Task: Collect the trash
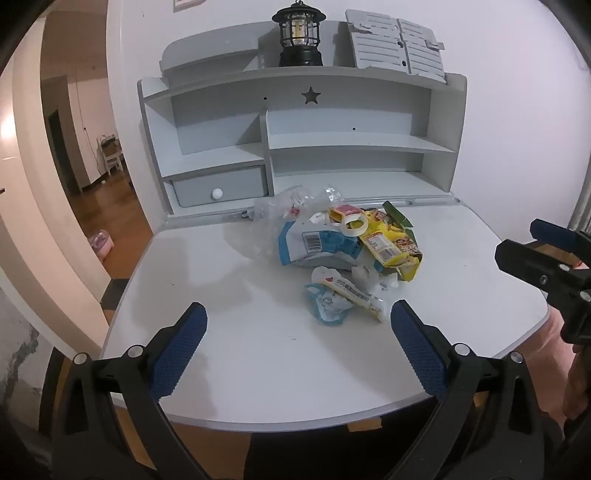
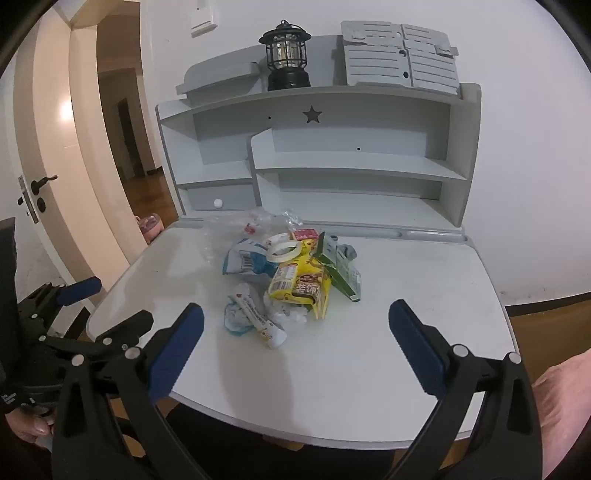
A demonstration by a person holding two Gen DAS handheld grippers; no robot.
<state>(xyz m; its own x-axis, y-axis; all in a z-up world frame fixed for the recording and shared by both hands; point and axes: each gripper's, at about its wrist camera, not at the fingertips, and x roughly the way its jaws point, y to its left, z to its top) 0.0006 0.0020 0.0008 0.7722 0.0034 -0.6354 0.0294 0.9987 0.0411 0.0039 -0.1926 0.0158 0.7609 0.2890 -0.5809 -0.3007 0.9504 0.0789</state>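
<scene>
My left gripper [image 1: 297, 325] hangs over the near edge of a pale grey desk [image 1: 229, 369], tilted down, its two blue-padded fingers [image 1: 184, 343] spread wide with nothing between them. My right gripper [image 2: 295, 325] hangs beside it over the same near edge, fingers just as wide and also empty. Neither touches anything.

The trash [image 1: 332, 247] lies in one loose heap on the desk top, toward the middle and back, well clear of the left and right edges. At the heap's near end is a small white tube wrapper [image 1: 351, 291], its long axis running diagonally from back-left to near-right; it lies on a crumpled blue and white scrap [image 1: 325, 308]. Just behind it is a blue and white bag [image 1: 317, 245] with a barcode facing up, lying flat. To the right of that lies a yellow packet [image 1: 391, 251], its long axis running from the back edge toward the near-right corner. A white tape ring [image 1: 354, 223] lies flat on top of the heap. A flattened green carton [image 2: 341, 271] sits on the heap's right side, long axis pointing toward the near edge. A crumpled clear plastic bag [image 1: 273, 218] forms the back-left of the heap, near the back edge.

Behind the desk top rises a grey hutch [image 1: 295, 147] with open shelves and a small drawer [image 1: 221, 186] at its left. A black lantern [image 1: 298, 33] stands upright on the top shelf.
</scene>
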